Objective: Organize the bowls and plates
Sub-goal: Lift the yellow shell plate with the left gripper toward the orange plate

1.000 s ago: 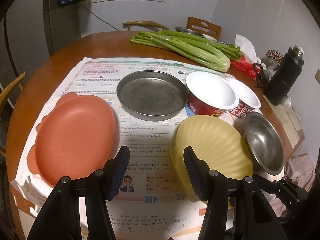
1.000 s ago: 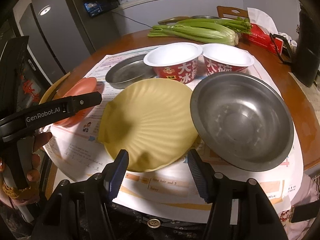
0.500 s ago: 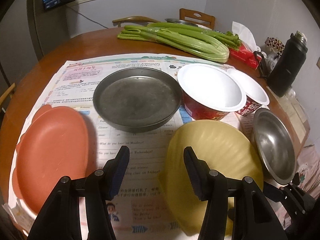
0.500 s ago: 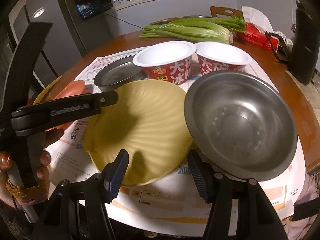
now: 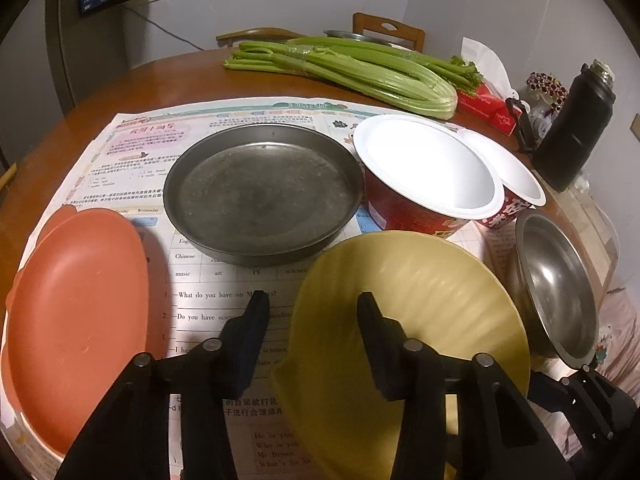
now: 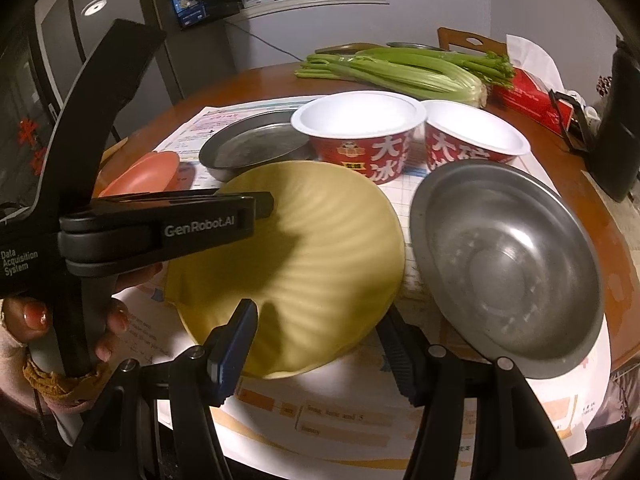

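A: Item one?

B: A round wooden table (image 5: 120, 92), brown, covered by a printed paper sheet (image 5: 224, 304) with lesson text. All the dishes stand on that sheet.

A: Plates?

B: A shallow round dark-metal plate (image 5: 264, 192) at the middle of the sheet. A terracotta-orange plastic plate (image 5: 76, 320) with a lobed rim at the left edge. A pale yellow ribbed shell-shaped plate (image 6: 296, 256) near the front edge, between the orange plate and the steel bowl.

A: Bowls?

B: Two red paper bowls with white interiors, the nearer (image 6: 360, 128) and the farther (image 6: 476, 140), side by side behind the yellow plate, rims touching or overlapping. One round stainless-steel bowl (image 6: 504, 264) just right of the yellow plate; whether the two touch cannot be told.

A: Left gripper?

B: The left gripper (image 5: 312, 320), black, held in a hand (image 6: 72, 320). Its jaws have just been closing and stand at a narrow gap. The left rim of the yellow plate lies in that gap; whether the pads press on it cannot be told.

A: Right gripper?

B: The right gripper (image 6: 320, 344), jaws moderately apart over the near rim of the yellow plate, nothing clamped.

A: Other stock?

B: A bunch of green celery stalks (image 5: 352, 72) at the far side, a red tissue box (image 5: 488, 108) beside it, a black flask (image 5: 576, 128) at the right, wooden chairs (image 5: 388, 30) behind.
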